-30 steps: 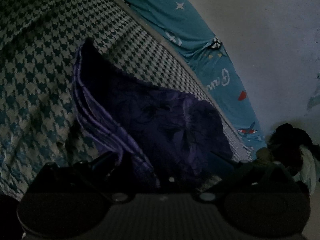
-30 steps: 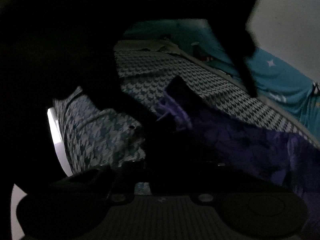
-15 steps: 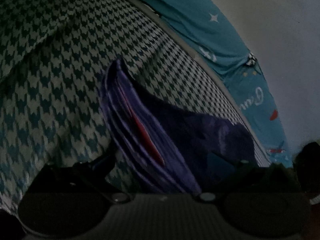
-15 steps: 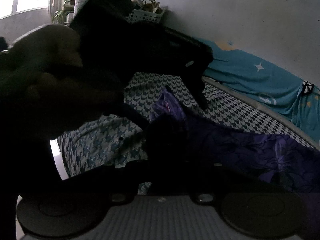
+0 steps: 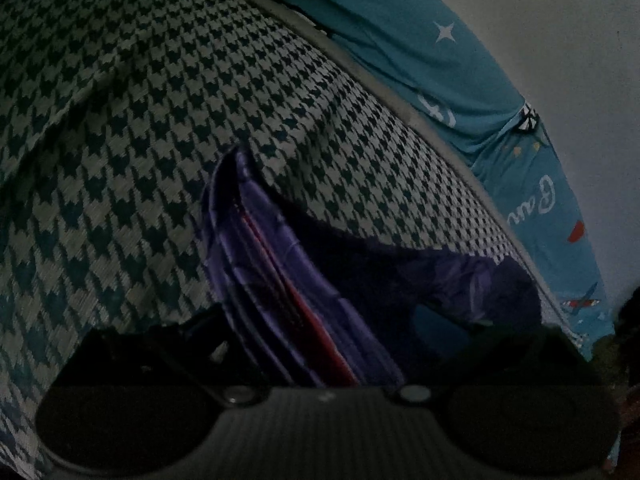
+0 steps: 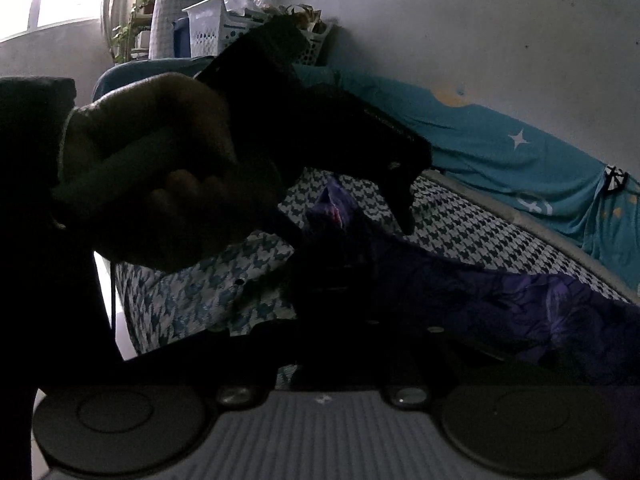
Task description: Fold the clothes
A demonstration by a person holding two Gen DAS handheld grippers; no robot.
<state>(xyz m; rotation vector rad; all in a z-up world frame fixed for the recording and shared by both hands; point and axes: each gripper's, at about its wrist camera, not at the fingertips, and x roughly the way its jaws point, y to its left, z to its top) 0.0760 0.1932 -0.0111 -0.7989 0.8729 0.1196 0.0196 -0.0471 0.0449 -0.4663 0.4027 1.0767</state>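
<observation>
A purple floral garment [image 5: 460, 276] lies on the houndstooth bed cover [image 5: 160, 120]. Its bunched edge [image 5: 280, 264], with a red stripe in the folds, rises to a peak. My left gripper [image 5: 344, 324] straddles that edge with wide jaws that are closing, and the pads are clear of the cloth. In the right wrist view a hand [image 6: 152, 168] holds the left gripper [image 6: 352, 224] above the garment's peak [image 6: 332, 204]. My right gripper [image 6: 332, 292] is shut on the purple garment [image 6: 520, 300] just below the peak, its fingertips lost in shadow.
A teal sheet [image 5: 400, 40] with a star hangs along the wall behind the bed. White baskets [image 6: 208, 24] and a plant stand by a window at the back left. A dark heap of clothes [image 5: 628, 340] lies at the right. The bed's near edge [image 6: 132, 300] drops off.
The left gripper has come forward and down over the garment's bunched edge, which now fills the space between its jaws. The right gripper has stayed put, holding the cloth.
</observation>
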